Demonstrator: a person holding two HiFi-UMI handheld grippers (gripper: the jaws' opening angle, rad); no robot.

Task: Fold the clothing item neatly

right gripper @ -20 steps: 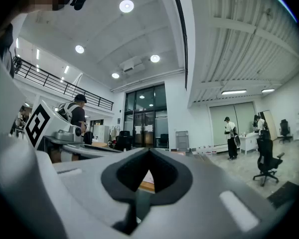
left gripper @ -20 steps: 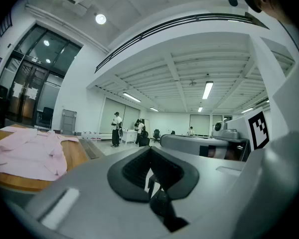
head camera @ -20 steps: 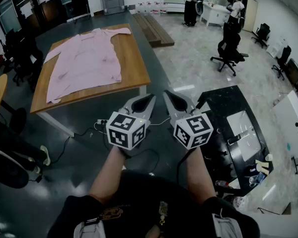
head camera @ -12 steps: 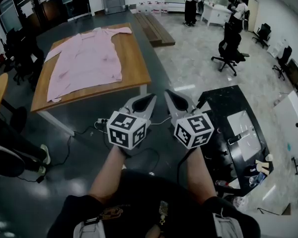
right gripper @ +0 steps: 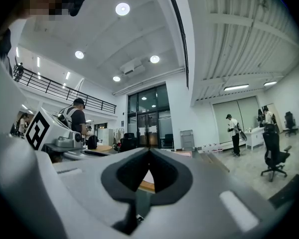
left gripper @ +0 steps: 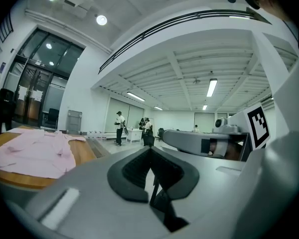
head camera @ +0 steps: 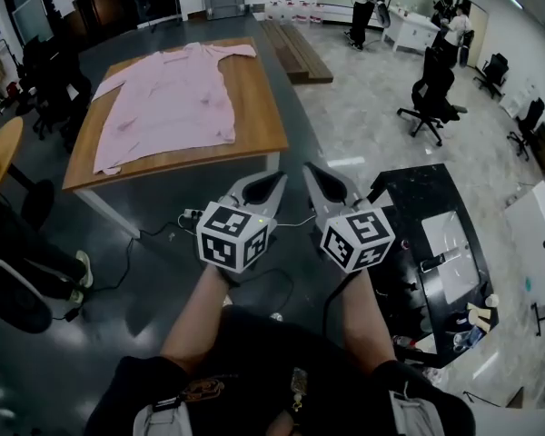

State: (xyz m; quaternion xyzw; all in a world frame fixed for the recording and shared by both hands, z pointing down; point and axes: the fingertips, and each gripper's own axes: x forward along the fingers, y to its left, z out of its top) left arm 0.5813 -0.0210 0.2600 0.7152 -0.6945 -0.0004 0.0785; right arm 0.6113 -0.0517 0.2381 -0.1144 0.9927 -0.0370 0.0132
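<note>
A pink shirt point(head camera: 168, 103) lies spread flat on a wooden table point(head camera: 254, 130) at the upper left of the head view; it also shows at the left of the left gripper view as the pink shirt point(left gripper: 32, 153). My left gripper point(head camera: 278, 179) and right gripper point(head camera: 307, 169) are held side by side over the dark floor, well short of the table's near edge. Both are shut with nothing between their jaws. In the left gripper view the left gripper point(left gripper: 150, 148) shows its tips meeting; the right gripper point(right gripper: 149, 151) looks the same in its own view.
A black table point(head camera: 418, 243) with a white panel stands at the right. Cables and a power strip point(head camera: 189, 216) lie on the floor below the wooden table. Office chairs point(head camera: 431, 98) stand to the right; several people stand at the back. Dark chairs line the left.
The view has shifted a little, so the table and shirt sit slightly further right and lower in the picture. Both grippers keep their places, side by side and shut.
</note>
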